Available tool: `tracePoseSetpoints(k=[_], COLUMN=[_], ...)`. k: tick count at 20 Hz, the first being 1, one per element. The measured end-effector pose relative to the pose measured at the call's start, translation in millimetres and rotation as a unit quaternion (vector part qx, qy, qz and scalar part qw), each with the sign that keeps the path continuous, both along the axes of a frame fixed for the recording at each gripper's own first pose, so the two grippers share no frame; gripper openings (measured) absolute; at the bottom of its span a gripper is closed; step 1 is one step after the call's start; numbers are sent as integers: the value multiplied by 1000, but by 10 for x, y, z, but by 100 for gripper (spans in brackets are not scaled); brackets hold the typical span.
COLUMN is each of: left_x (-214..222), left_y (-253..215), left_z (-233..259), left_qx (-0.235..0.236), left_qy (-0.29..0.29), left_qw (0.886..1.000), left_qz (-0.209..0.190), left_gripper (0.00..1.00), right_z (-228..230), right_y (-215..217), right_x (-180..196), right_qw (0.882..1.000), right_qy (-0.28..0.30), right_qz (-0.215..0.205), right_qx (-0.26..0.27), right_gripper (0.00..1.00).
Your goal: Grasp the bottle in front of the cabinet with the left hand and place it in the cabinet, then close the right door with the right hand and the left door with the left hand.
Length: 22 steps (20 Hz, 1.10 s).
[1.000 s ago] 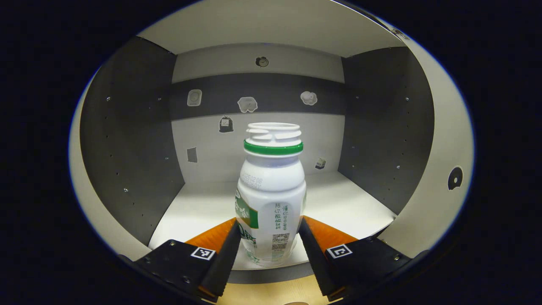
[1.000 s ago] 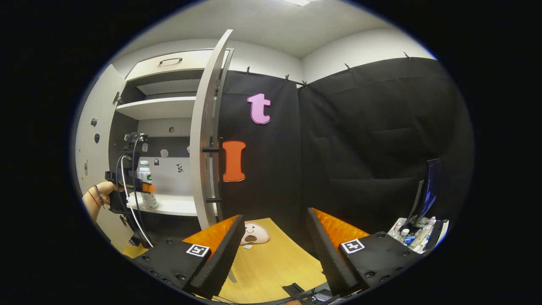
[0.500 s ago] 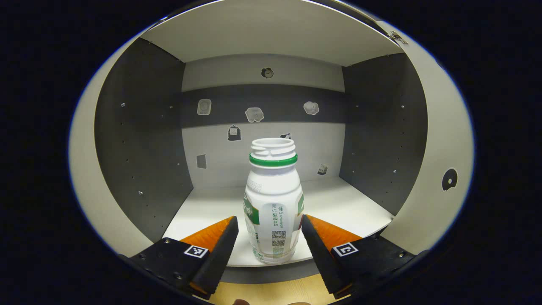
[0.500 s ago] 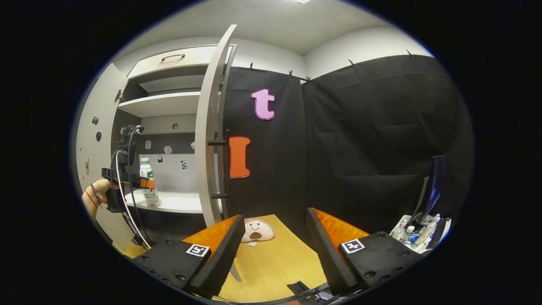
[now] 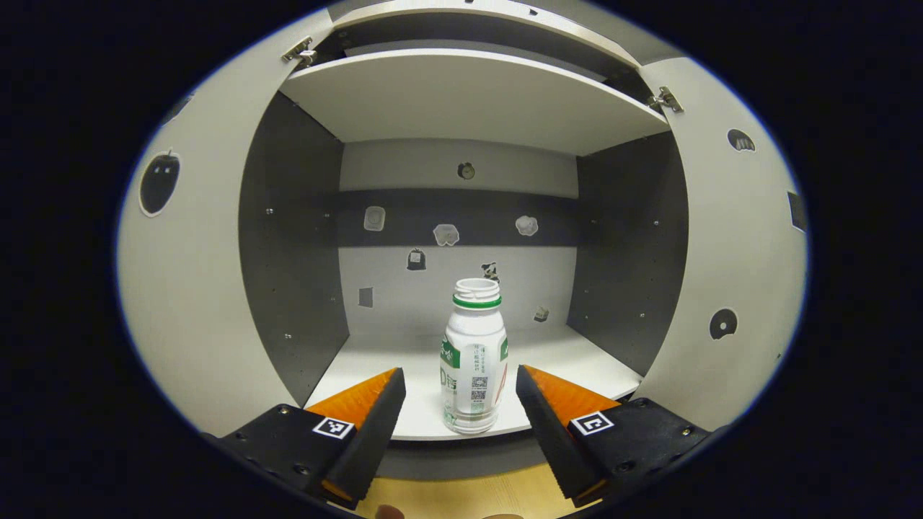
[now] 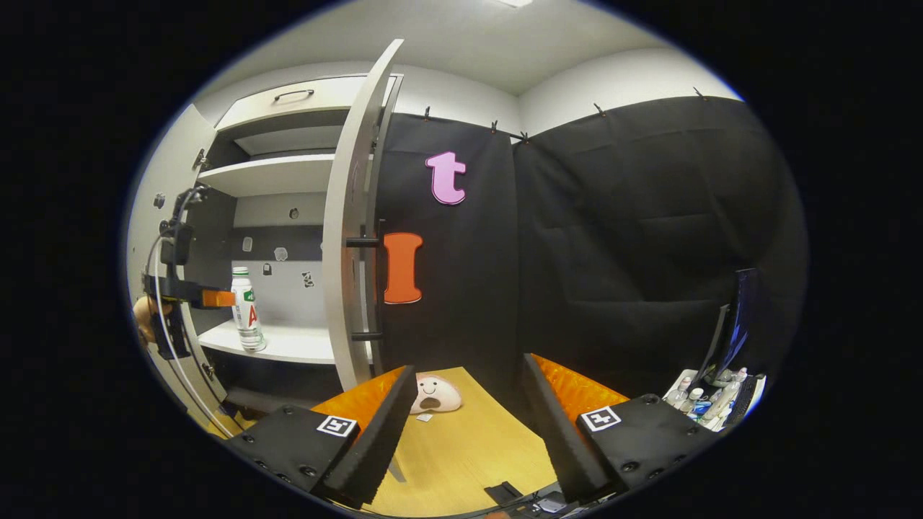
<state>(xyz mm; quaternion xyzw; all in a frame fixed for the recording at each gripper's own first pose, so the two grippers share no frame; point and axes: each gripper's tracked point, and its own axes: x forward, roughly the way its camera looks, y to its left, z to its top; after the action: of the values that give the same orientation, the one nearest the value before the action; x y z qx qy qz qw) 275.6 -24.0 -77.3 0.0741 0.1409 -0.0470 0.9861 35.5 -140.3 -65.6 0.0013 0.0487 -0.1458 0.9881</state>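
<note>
The bottle (image 5: 473, 357) (uncapped, probably light) stands at 12 o'clock of the spread, empty left gripper (image 5: 460, 404); grip mid-body.

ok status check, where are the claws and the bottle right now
Left claw open, short of the shelf edge. Right claw open over the wooden table. Bottle upright on cabinet shelf, free. Right door open, nothing blocking it.
</note>
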Motion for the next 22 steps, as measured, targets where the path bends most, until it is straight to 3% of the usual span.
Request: tracePoseSetpoints(k=[6,17,22], left_x=[-705,-1957,-2338], left_y=[252,647,1201], left_z=[319,817,930], left_qx=[-16,-28,-29], left_qy=[-26,-79,-86], left_qw=[999,995,991], left_qz=[20,52,96], left_gripper=[94,95,95], right_z=[-144,-411,-531], right_y=[-6,185,252], right_x=[223,654,709], right_qw=[1000,996,995], right_qy=[7,2,18], right_qz=[15,57,60], right_qx=[-3,-66,-75], right_gripper=[97,96,95])
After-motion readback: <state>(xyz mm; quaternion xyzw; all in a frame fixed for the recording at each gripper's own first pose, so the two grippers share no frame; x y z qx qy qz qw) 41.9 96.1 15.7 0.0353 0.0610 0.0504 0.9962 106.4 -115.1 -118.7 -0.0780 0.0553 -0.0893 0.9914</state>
